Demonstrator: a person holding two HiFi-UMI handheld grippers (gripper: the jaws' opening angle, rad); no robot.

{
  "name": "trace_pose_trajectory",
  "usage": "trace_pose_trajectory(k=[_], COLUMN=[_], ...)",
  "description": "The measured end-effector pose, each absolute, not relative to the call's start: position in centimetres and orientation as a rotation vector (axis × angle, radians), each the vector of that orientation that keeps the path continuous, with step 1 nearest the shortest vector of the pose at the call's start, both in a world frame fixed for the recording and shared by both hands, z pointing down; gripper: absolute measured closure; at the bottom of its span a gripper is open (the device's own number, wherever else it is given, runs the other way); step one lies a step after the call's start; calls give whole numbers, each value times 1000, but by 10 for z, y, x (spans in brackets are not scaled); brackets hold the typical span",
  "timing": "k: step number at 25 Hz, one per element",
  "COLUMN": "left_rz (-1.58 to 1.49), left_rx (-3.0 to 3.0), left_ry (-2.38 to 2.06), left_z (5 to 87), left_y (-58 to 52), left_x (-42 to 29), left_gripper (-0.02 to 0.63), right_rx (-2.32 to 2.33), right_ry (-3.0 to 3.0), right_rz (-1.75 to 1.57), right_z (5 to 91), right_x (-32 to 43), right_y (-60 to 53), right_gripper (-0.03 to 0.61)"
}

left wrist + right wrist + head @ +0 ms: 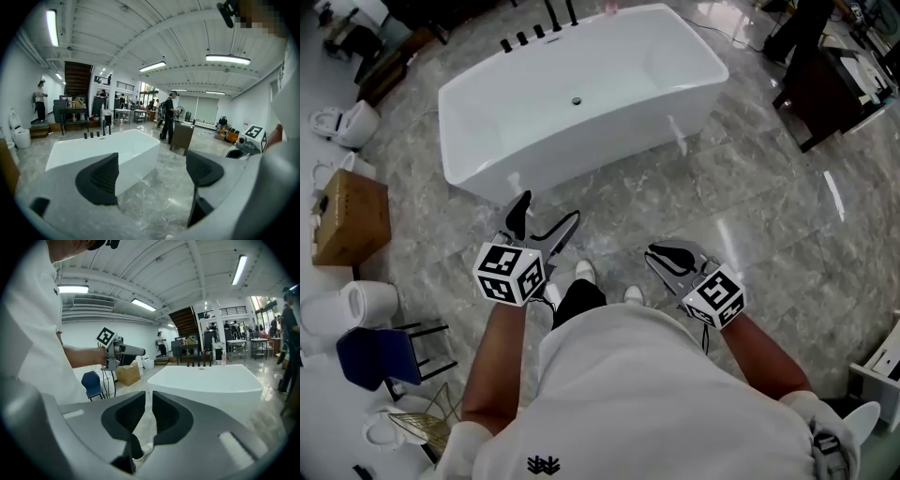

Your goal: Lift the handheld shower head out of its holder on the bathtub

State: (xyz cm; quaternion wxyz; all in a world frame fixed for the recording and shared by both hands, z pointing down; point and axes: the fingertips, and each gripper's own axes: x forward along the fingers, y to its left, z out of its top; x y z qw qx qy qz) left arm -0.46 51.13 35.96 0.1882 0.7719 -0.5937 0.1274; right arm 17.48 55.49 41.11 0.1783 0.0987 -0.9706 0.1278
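Grey marble floor (750,206) spreads beneath a white freestanding bathtub (581,141), which stands well ahead of both claws. A row of black fittings (539,31) lines its far rim; which one is the handheld shower head cannot be told. The left claw (152,176) has its jaws wide apart and empty. The right claw (151,413) has its jaws drawn together on nothing.

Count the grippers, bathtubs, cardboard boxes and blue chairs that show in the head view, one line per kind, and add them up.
grippers: 2, the left gripper and the right gripper
bathtub: 1
cardboard box: 1
blue chair: 1
Total: 5
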Motion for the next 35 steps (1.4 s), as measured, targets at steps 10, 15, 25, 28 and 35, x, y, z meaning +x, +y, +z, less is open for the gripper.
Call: trace_pose_trajectory(k=[10, 15, 25, 28, 35], left_rz=[338, 334, 352, 357, 323], left_rx=[2214, 2266, 2307, 2317, 2316], left_ry=[-1568, -1475, -1394, -1374, -1366], left_z=[385, 390, 404, 410, 413], left_y=[422, 363, 276, 256, 219], left_x=[-17, -38, -126, -147, -173], left_gripper=[172, 172, 173, 175, 179], right_rx=[443, 539, 567, 582, 560], right_ry=[-2688, -2669, -2624, -2616, -2591], right_rz=[407, 431, 422, 412, 406], right_z=[431, 422, 422, 421, 415], right_x=[168, 133, 26, 4, -29], right_y=[489, 433, 343, 323, 295], right_gripper=[517, 518, 523, 525, 529])
